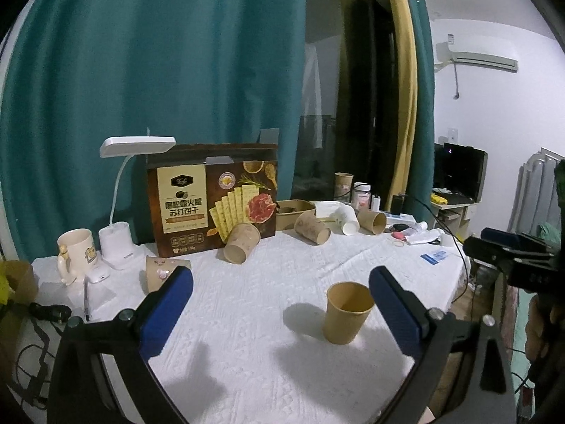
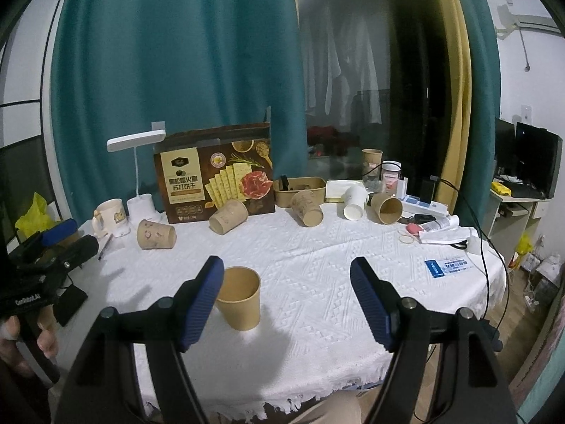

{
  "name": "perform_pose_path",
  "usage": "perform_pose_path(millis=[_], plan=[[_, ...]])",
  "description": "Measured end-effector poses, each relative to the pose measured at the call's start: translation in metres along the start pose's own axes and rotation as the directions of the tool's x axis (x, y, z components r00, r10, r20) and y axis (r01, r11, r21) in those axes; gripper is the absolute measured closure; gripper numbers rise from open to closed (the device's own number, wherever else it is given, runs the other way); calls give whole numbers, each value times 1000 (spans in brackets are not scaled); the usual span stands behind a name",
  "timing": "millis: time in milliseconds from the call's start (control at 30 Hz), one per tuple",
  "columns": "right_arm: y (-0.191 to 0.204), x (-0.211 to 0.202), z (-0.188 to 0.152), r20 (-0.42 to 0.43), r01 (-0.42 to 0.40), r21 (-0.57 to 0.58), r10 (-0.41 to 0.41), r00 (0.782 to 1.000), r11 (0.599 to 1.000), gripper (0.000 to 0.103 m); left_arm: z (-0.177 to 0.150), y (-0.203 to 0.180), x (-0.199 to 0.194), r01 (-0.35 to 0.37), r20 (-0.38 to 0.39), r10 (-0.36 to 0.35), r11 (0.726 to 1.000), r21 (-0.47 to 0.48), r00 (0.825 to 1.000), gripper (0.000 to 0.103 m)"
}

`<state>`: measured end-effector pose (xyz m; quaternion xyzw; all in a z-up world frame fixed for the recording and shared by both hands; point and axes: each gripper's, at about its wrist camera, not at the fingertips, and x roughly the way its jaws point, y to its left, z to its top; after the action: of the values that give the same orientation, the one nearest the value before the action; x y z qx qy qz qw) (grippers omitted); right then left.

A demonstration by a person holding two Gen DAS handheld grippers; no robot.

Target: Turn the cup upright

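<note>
A plain brown paper cup [image 1: 346,312] stands upright on the white tablecloth [image 1: 247,318], mouth up. It also shows in the right wrist view [image 2: 240,298]. My left gripper [image 1: 280,305] is open and empty, the cup just inside its right finger. My right gripper [image 2: 286,296] is open and empty, the cup beside its left finger. Several patterned brown cups lie on their sides at the back: one [image 2: 155,235] at the left, one [image 2: 227,216] by the box, one [image 2: 308,208] mid-back, one [image 2: 386,207] at the right. A white cup [image 2: 355,202] lies tipped too.
A cracker box [image 2: 215,173], a white desk lamp [image 2: 136,162], a cream mug [image 2: 109,215] and a brown paper bowl [image 2: 300,190] line the back. Jars, tubes, cables and a blue card [image 2: 448,266] sit at the right. The table's front edge has a fringe [image 2: 282,402].
</note>
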<state>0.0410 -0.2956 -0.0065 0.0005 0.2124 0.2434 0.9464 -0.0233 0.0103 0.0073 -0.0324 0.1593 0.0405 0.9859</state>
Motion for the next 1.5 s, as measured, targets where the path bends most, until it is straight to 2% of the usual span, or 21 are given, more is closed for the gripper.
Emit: perform_pose_path(millis=[1500], plan=[[-1,8,-2,-12,-17,6,17,1000,1000,31,1,2,3,13,-12,-14,1000,-20,1000,3]])
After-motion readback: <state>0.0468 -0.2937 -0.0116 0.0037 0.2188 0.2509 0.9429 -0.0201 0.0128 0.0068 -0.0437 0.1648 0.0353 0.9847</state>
